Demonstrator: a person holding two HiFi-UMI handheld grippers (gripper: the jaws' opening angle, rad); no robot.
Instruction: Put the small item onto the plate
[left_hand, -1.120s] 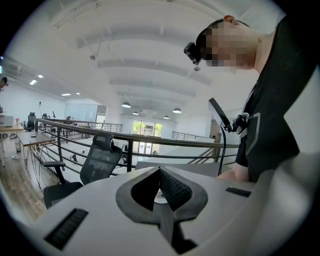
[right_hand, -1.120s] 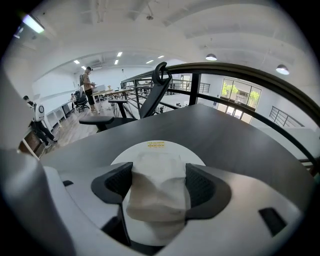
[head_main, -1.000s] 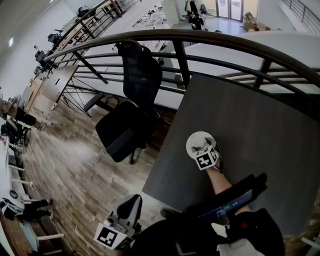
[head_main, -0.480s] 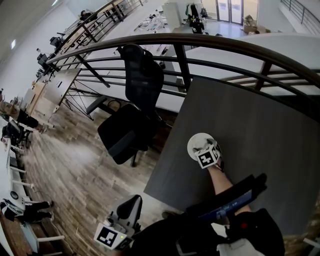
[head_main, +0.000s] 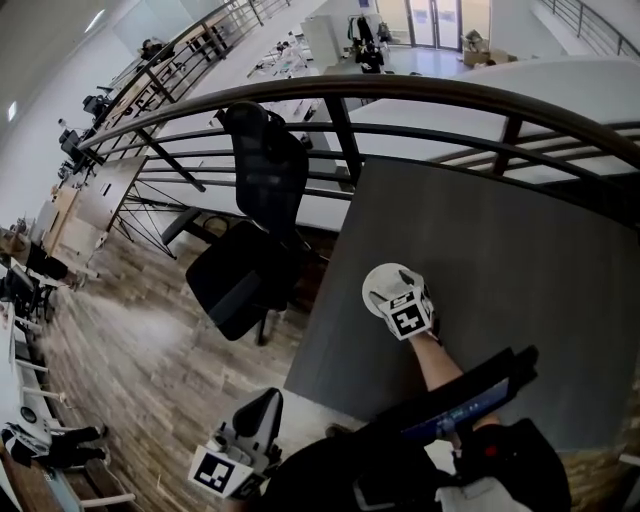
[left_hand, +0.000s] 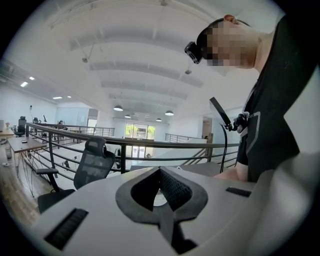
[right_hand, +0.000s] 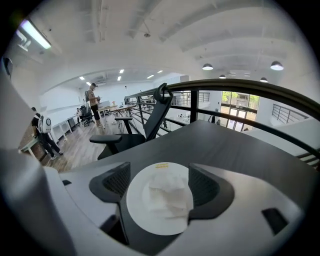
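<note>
the right claw is opening, the tissue free between its jaws on the plate below. a jaw could snag and drag it off.

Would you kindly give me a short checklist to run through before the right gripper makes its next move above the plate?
1. Crumpled tissue lies on the plate: ok.
2. Right gripper has let go: its jaws are opening, with the tissue showing between them and neither pad pressing on it: ok.
3. Plate rests wholly on the table: ok.
4. Tissue stays inside the plate's rim on the right: cannot tell, because the right jaw hides that edge.
5. Left gripper is shut on nothing and held away from the table: ok.
</note>
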